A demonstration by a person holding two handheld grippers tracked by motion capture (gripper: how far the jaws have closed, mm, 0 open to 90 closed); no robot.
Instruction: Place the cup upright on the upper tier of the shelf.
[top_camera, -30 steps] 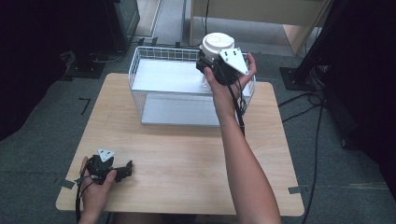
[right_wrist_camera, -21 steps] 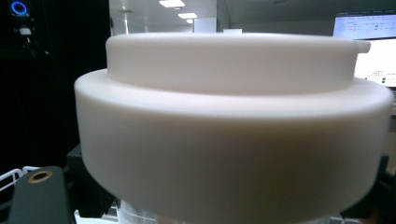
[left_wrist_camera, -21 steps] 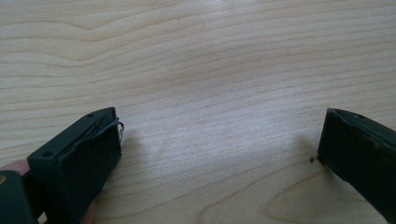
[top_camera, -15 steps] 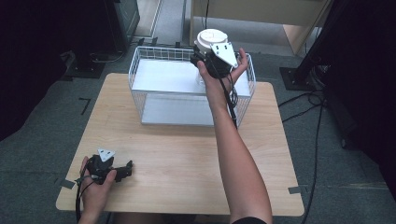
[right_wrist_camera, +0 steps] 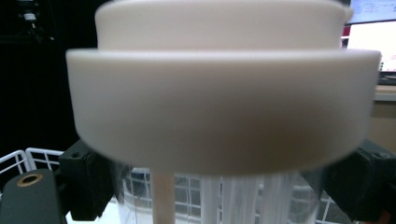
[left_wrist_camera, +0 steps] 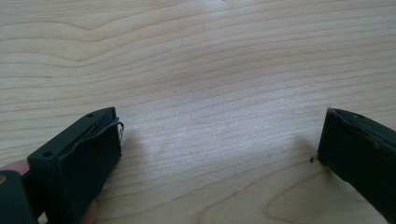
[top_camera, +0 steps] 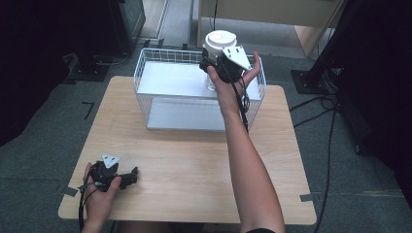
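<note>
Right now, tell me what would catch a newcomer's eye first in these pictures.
First, the clear container with a white lid, held up over the far right of the white wire basket by the right gripper, whose fingers clamp its clear body just under the lid. Next, the left gripper resting open on the wooden table at its near left corner.

Wooden table (top_camera: 194, 165): light grain, directly beneath left gripper (top_camera: 130, 176). Grey carpet floor (top_camera: 43, 145): black cables (top_camera: 332, 145) lying right of right gripper (top_camera: 214, 68). Pale wooden cabinet (top_camera: 272, 19): beyond right gripper.
</note>
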